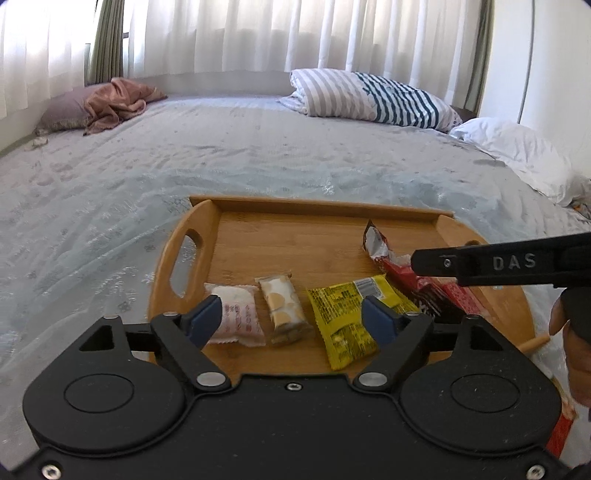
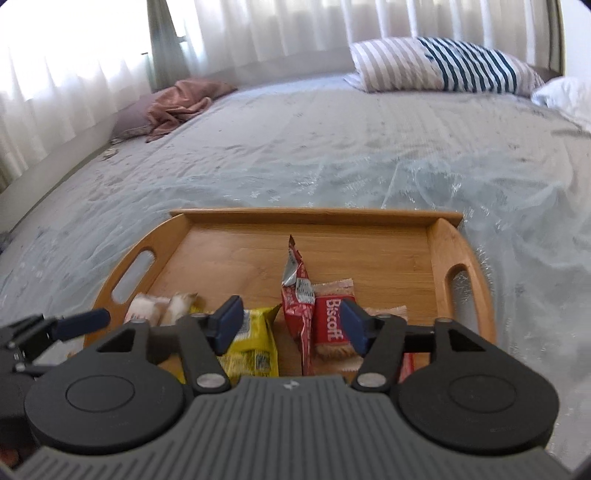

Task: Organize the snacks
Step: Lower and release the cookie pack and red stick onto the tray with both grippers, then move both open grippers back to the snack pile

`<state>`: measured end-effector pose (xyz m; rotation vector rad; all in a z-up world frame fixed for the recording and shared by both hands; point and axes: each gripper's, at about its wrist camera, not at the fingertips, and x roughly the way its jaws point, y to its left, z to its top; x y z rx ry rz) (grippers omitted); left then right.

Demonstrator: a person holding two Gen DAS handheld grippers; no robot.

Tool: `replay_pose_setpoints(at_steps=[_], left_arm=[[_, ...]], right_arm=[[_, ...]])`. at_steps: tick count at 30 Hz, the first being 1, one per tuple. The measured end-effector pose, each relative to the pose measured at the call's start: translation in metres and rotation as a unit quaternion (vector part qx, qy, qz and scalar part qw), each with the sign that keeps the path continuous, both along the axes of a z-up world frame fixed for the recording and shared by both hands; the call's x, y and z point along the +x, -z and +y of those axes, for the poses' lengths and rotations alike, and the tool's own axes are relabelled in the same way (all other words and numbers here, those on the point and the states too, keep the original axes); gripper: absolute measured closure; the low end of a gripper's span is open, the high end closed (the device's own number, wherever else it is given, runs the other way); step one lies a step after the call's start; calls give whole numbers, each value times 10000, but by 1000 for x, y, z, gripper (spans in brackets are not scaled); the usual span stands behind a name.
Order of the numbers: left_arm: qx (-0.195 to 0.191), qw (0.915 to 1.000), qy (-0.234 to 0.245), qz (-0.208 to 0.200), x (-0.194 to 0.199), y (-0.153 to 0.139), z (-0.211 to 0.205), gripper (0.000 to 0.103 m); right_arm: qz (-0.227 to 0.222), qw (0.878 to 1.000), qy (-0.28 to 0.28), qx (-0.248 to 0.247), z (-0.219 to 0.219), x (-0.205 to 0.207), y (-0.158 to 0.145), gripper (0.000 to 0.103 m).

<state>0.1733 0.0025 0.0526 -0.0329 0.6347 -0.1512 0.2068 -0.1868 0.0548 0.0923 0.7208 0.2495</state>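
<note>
A wooden tray [image 1: 177, 266] with cut-out handles lies on the bed. Along its near side lie a pink-and-white packet [image 1: 238, 317], a cream dotted packet [image 1: 282, 306], a yellow packet [image 1: 347, 317], a long red wrapper [image 1: 384, 251] and a red Biscoff packet [image 2: 330, 325]. My left gripper [image 1: 291, 314] hovers open above the cream packet, its pads touching nothing. My right gripper [image 2: 291, 317] is open above the red wrapper [image 2: 297, 291] and the Biscoff packet, gripping neither. One finger [image 1: 498, 264] of the right gripper crosses the left wrist view from the right.
The tray [image 2: 443, 251] rests on a pale patterned bedsheet [image 1: 258, 155]. A striped pillow [image 1: 369, 96] and a white pillow [image 1: 517, 151] lie at the far right. A crumpled pink cloth [image 1: 114, 103] lies far left, below white curtains [image 1: 221, 33].
</note>
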Motion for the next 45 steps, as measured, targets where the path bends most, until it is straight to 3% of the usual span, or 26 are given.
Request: replay_pose_setpoints(at_steps=[5, 10, 24, 34, 38, 45], left_arm=[[210, 9996, 98, -166, -32, -4, -1, 16], [147, 9995, 216, -191, -64, -2, 3, 13], [68, 9991, 335, -267, -135, 14, 13, 7], [266, 9990, 252, -253, -163, 29, 19, 6], [396, 9981, 366, -294, -174, 31, 19, 36], [503, 9961, 691, -233, -182, 34, 12, 45]], right_arm=[[-214, 9994, -211, -156, -2, -33, -3, 16], [-422, 9983, -345, -185, -10, -65, -1, 12], [-719, 9970, -102, -276, -38, -137, 24, 0], [-891, 9950, -52, -451, -40, -168, 47, 0], [-898, 9943, 94, -562, -40, -174, 56, 0], [-940, 9914, 112, -904, -33, -178, 66, 0]])
